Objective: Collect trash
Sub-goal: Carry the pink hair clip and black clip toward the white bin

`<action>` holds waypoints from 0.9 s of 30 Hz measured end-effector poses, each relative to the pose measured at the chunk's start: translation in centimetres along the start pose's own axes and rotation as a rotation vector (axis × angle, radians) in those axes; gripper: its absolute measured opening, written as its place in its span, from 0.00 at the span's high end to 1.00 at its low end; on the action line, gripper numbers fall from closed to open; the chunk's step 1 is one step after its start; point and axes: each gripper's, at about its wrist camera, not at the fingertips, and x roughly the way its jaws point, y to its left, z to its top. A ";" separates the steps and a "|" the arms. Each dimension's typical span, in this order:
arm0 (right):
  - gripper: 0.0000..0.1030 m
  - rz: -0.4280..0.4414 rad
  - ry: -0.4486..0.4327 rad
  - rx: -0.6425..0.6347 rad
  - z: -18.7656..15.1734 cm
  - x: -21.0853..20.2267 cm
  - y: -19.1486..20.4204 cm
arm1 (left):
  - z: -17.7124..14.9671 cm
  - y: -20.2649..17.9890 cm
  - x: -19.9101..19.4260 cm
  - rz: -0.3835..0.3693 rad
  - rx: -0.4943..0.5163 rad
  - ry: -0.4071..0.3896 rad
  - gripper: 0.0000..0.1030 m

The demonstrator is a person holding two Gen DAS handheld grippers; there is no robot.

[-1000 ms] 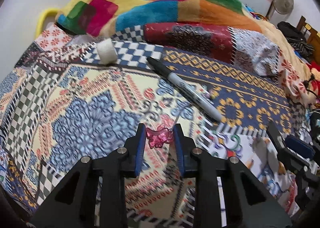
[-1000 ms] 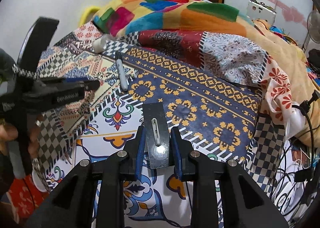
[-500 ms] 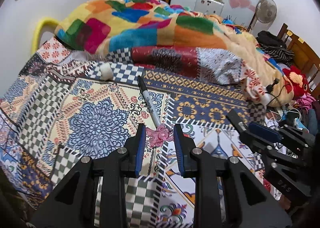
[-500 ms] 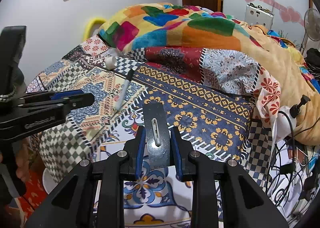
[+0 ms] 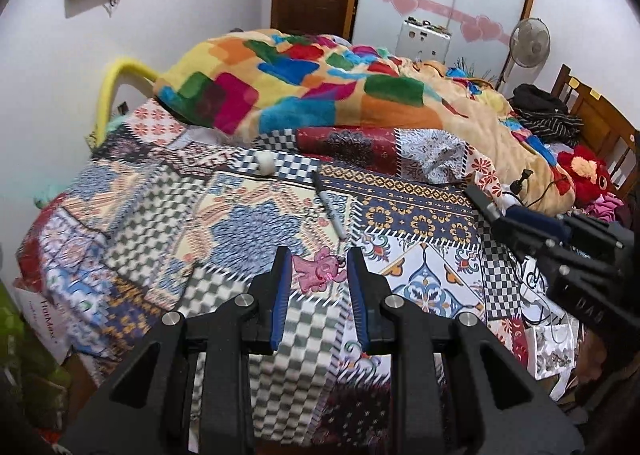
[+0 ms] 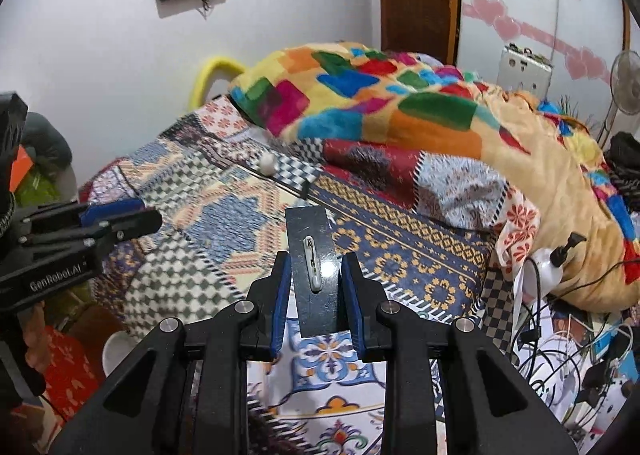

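My left gripper (image 5: 318, 275) is shut on a crumpled pink wrapper (image 5: 318, 273) and holds it above the near edge of the patterned bed. My right gripper (image 6: 314, 283) is shut on a flat black card (image 6: 312, 255) with a small white safety pin on it, held above the bed. A white wad (image 5: 265, 164) lies far back on the checkered part of the bedspread; it also shows in the right wrist view (image 6: 267, 164). A marker pen (image 5: 330, 211) lies on the bed beyond the wrapper. The right gripper (image 5: 496, 215) shows at the right of the left view.
A heaped colourful blanket (image 5: 320, 95) covers the far half of the bed. Cables and a white bottle (image 6: 544, 267) lie at the bed's right side. A fan (image 5: 530, 43), wooden chair and door stand beyond. Boxes and bags sit on the floor at left (image 5: 36, 335).
Both grippers have risen and pulled back from the bed with their loads, so the bed looks smaller and farther. The pen and white wad stayed put.
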 end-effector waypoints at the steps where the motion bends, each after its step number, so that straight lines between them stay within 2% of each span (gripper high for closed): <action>1: 0.77 0.004 -0.008 -0.005 0.1 -0.6 0.5 | -0.3 0.2 -0.8 0.006 0.000 -0.006 0.74; 15: 0.77 0.083 -0.056 -0.095 0.1 -6.1 9.3 | -5.8 5.8 -11.0 0.084 -0.062 -0.064 0.74; 22: 0.77 0.145 -0.047 -0.145 -1.2 -6.9 14.9 | -9.4 9.6 -14.8 0.129 -0.120 -0.068 0.74; 27: 0.77 0.225 -0.016 -0.181 -2.3 -6.3 19.1 | -12.2 13.2 -17.4 0.162 -0.189 -0.071 0.74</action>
